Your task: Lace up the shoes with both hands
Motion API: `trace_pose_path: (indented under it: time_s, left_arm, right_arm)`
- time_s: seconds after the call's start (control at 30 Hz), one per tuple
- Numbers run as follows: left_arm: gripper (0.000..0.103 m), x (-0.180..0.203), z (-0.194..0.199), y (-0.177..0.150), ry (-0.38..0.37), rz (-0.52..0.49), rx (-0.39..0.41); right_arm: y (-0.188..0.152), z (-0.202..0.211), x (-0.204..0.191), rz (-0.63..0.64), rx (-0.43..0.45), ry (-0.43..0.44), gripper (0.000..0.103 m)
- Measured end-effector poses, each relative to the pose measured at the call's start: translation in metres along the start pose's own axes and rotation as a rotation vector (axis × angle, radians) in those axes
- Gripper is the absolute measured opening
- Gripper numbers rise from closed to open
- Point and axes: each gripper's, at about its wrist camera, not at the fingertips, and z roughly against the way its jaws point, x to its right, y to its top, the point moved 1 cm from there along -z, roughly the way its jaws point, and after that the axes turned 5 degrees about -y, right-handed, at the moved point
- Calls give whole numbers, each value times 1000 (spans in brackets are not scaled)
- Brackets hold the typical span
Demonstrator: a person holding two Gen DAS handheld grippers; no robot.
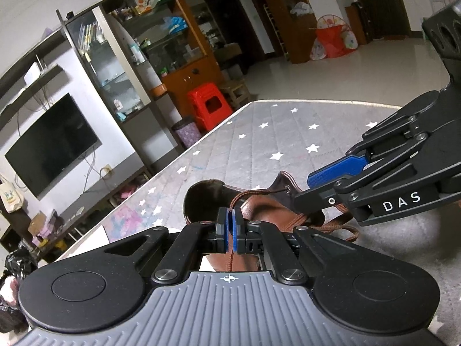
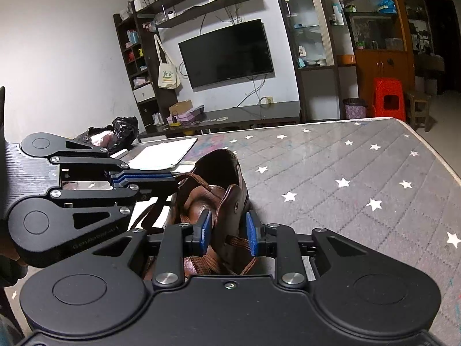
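Your left gripper point(image 1: 230, 225) is clamped on the brown lace point(image 1: 234, 201), keeping that strand taut above the shoe point(image 1: 268, 210). Your right gripper point(image 2: 227, 230) is spread wide, its pads straddling the eyelet flap point(image 2: 230, 201) without gripping it, which steadies the upper for threading. Both sit at the near edge of the star-patterned mat point(image 2: 345, 173), shoe opening facing far.
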Motion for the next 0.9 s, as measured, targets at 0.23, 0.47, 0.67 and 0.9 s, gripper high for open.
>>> trace_pose_path:
  time_s: [0.23,0.47,0.67,0.9]
  left_arm:
    - [3,2,-3,0,7,-13,-14]
    - [3,2,-3,3,-3,-14,-6]
    - [3,4,-3,3,-33,-34,0]
    - [4,-1,-7,3,-51,-39,-3]
  right_arm:
    - [0,-2,-1,-1,-2,10,27]
    - [0,-5,-5,7,-8,19,27]
    - [0,-8,-9,14,-12,27,27]
    - [2,1,-5,35,-15,42,27]
